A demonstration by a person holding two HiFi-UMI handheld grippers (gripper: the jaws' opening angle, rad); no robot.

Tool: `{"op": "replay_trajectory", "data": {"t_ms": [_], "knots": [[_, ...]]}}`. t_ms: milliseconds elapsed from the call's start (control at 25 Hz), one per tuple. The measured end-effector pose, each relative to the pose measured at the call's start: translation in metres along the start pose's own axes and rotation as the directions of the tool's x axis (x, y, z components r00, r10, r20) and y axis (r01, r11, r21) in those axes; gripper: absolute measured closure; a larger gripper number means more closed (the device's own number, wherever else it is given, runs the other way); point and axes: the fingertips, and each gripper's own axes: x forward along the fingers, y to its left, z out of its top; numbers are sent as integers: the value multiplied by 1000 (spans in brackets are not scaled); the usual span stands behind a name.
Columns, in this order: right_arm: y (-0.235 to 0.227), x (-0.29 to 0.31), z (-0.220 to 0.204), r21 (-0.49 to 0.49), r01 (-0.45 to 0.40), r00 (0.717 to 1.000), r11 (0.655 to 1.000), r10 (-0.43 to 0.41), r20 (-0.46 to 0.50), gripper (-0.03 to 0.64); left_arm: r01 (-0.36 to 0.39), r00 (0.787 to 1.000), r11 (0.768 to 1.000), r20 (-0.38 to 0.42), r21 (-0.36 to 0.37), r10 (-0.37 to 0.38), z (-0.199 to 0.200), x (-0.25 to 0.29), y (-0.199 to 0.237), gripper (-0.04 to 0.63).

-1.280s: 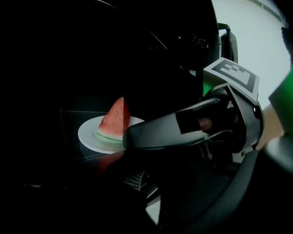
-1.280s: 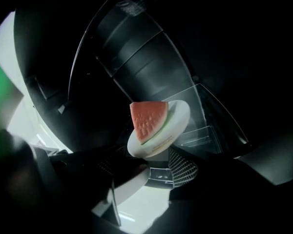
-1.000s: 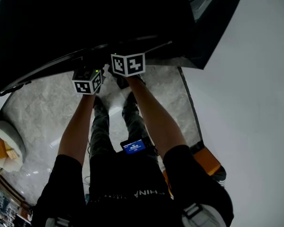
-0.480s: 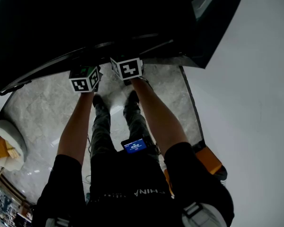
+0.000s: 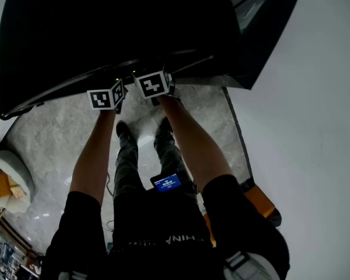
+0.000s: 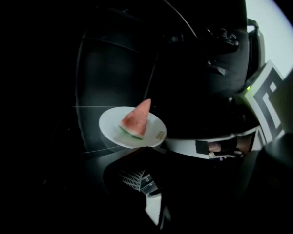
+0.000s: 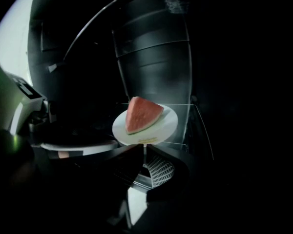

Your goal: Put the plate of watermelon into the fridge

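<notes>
A white plate (image 6: 154, 130) (image 7: 168, 123) carries a red watermelon wedge (image 6: 136, 120) (image 7: 140, 114) inside the dark fridge (image 5: 116, 28), just over a glass shelf (image 7: 198, 126); whether it rests on the shelf I cannot tell. My left gripper (image 6: 144, 150) is shut on the plate's near rim. My right gripper (image 7: 141, 147) has just been closing and its jaws now pinch the rim from the other side. In the head view only both marker cubes show, the left cube (image 5: 107, 97) and the right cube (image 5: 152, 85), at the fridge's dark mouth.
The fridge door (image 5: 268, 28) stands open at the right, next to a white wall (image 5: 315, 109). The person stands on a marble floor (image 5: 46, 139). A pale seat (image 5: 9, 174) and clutter sit at the left edge; an orange object (image 5: 259, 200) lies by the right foot.
The right gripper's cube has rolled, so that a different face now shows. The left cube has shifted slightly toward the fridge. The person's feet have edged forward.
</notes>
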Motion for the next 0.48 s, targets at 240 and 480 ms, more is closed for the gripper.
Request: {"op": "replay_trajectory", "data": {"t_ms": [240,480], "knots": [[29,-34,1,9,-97,995,995,97,11,592,139,990,985,14,101,-141,9,-28,-44,583],[46,-99,16,6,-133,988,991,132,79,600,226,966,969,103,97,-236,31,-83,-89,583]]}}
